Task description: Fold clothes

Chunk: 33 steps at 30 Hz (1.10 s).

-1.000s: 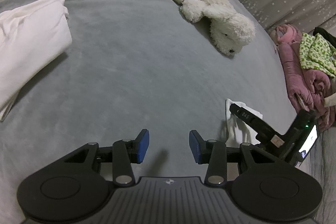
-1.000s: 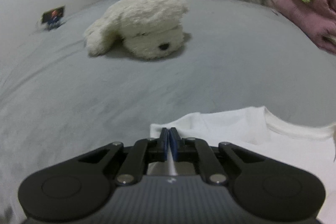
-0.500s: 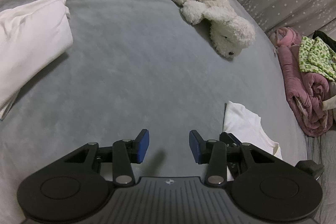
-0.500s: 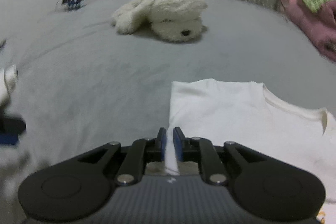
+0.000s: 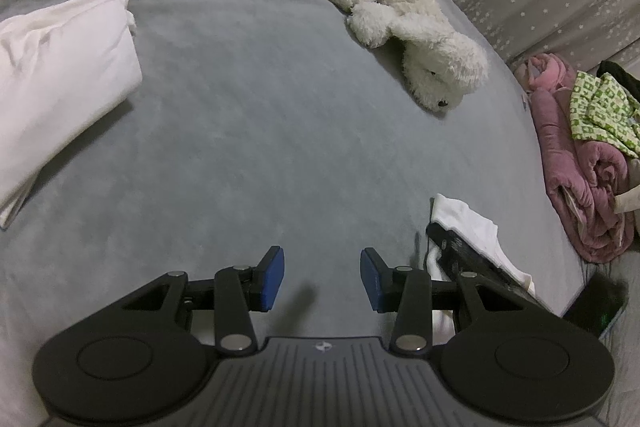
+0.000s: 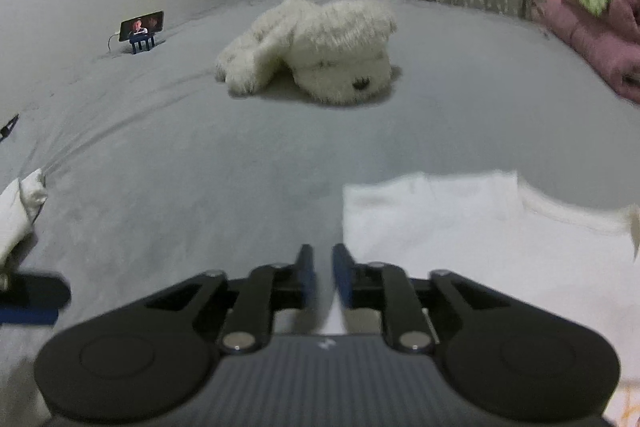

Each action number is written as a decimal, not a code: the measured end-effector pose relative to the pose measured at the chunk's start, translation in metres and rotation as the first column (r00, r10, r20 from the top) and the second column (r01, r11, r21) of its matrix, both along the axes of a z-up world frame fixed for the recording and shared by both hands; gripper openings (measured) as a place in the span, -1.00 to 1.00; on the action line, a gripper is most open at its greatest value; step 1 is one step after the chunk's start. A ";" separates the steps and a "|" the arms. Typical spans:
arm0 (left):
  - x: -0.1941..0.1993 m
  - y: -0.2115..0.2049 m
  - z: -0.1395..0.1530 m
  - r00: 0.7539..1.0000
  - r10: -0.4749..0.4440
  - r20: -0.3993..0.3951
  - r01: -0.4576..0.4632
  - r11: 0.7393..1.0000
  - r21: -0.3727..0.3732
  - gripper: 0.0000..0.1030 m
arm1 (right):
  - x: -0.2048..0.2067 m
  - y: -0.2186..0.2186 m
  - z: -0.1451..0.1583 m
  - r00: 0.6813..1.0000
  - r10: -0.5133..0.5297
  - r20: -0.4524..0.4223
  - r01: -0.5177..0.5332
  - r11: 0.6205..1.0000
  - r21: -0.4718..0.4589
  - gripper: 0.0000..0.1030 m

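Right gripper [image 6: 322,277] jaws opening, white shirt [image 6: 460,239] edge released

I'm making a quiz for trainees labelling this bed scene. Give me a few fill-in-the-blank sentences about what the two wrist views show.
1. The plush dog lying on the grey bed is ____ in colour.
2. The shirt in front of the right gripper is ____.
3. Between the jaws of the left gripper there is ____.
4. The green-patterned cloth lies on top of a ____ blanket.

Missing words: white; white; nothing; pink
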State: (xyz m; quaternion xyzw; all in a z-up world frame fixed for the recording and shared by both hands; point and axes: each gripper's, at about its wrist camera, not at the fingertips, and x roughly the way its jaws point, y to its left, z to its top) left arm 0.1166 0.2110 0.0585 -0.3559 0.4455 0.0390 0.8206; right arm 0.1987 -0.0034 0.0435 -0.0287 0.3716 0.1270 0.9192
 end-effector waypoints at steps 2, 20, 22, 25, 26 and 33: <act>0.000 0.001 -0.001 1.000 0.003 -0.002 -0.003 1.000 -0.001 -0.22 | 0.011 0.008 0.000 1.000 0.004 0.015 -0.003 0.998 -0.061 -0.56; -0.001 0.001 0.000 1.000 0.001 0.000 -0.001 1.000 0.002 -0.21 | 0.054 -0.038 -0.026 0.974 -0.190 -0.121 0.219 0.925 0.312 -0.86; -0.001 0.000 0.000 1.000 0.000 -0.001 0.000 1.000 0.003 -0.21 | 0.054 -0.035 -0.028 0.978 -0.177 -0.108 0.201 0.936 0.290 -0.84; -0.001 0.000 0.000 1.000 -0.002 -0.001 0.002 1.000 0.004 -0.21 | 0.048 -0.027 -0.012 0.989 -0.126 -0.078 0.141 0.963 0.230 -0.69; 0.000 0.000 0.000 1.000 -0.002 -0.001 0.002 1.000 0.005 -0.21 | 0.042 -0.028 -0.006 0.991 -0.122 -0.060 0.133 0.960 0.245 -0.57; 0.000 -0.002 -0.001 1.000 -0.007 -0.005 0.007 1.000 0.012 -0.21 | 0.004 -0.041 -0.006 0.990 -0.102 -0.095 0.118 0.977 0.175 -0.72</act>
